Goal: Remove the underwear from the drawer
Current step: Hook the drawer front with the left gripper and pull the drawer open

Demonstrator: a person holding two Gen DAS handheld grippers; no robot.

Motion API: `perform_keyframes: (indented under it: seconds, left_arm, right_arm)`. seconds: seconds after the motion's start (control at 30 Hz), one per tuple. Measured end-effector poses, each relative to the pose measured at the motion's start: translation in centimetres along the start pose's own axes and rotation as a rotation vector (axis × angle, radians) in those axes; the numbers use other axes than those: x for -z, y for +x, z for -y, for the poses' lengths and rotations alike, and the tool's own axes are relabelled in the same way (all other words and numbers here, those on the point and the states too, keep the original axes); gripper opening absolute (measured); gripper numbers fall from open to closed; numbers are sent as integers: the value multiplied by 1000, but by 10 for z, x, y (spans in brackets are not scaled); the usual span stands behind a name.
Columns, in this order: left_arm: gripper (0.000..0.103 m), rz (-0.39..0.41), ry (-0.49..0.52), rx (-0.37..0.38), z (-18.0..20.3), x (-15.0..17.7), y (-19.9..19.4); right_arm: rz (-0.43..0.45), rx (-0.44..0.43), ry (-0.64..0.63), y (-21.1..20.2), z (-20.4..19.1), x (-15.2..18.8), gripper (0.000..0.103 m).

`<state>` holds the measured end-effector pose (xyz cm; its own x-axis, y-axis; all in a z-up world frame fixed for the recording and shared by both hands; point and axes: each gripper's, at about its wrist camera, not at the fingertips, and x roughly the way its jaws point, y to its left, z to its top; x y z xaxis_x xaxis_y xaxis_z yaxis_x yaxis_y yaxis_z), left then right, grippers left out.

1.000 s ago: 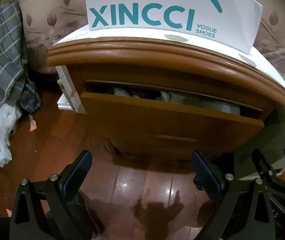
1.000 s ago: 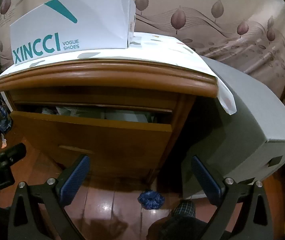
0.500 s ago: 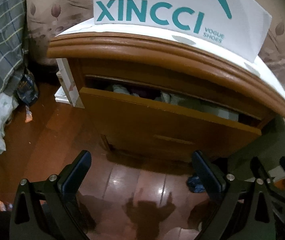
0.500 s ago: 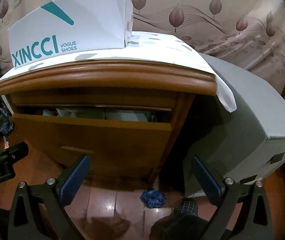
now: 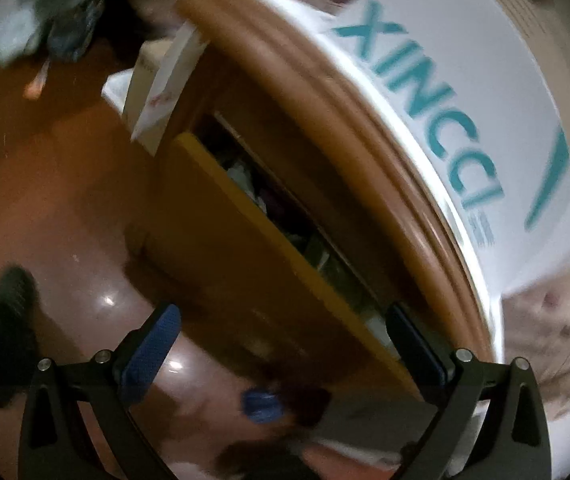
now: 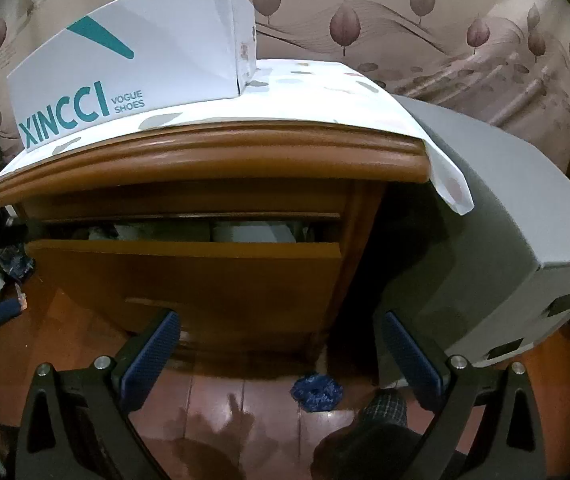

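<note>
There is 1 wooden nightstand (image 6: 213, 168) with 1 open drawer (image 6: 189, 276). On top sits 1 white shoe box (image 6: 133, 64). Beside it is 1 gray box (image 6: 497, 220). On the floor (image 6: 221, 396) lies 1 blue scrunchie (image 6: 316, 390). There are 2 tools, 1 left tool (image 5: 281, 352) and 1 right tool (image 6: 279, 354).

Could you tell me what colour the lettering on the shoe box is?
Teal on the white shoe box, clearest in the right wrist view.

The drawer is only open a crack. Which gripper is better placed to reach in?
Probably the right gripper: open, level, squarely facing the drawer gap. The left gripper, also open, views the drawer rolled and motion-blurred.
</note>
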<state>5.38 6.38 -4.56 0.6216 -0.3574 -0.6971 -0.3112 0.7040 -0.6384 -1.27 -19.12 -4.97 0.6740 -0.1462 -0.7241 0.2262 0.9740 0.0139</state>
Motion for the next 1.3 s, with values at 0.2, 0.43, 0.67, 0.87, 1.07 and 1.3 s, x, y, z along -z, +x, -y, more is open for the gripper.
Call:
perform_keyframes:
  seconds: [0.2,0.43,0.67,0.87,1.07,1.3]
  left_arm:
    - [102,-49,-107,-13,-17,-5,33]
    - [102,-50,-132,-32,-23,-11,56]
    - [103,-27,-172,-33,-26,-4,57]
    - [103,-18,-273,-19,-33,5,58]
    - [103,8,-264,-24,-34,7,56]
    - [103,-10,-226,-68,-33,8,49]
  right_arm:
    - [-15,-8,22,2,7,0,103]
    - [-17,-27,25,1,7,-1,103]
    - [-21,-36,23,0,5,-1,103]
    - [0,-5,29,-3,8,-4,103]
    - [18,5,22,-6,9,-7,103]
    - [34,10,18,-9,12,-10,103]
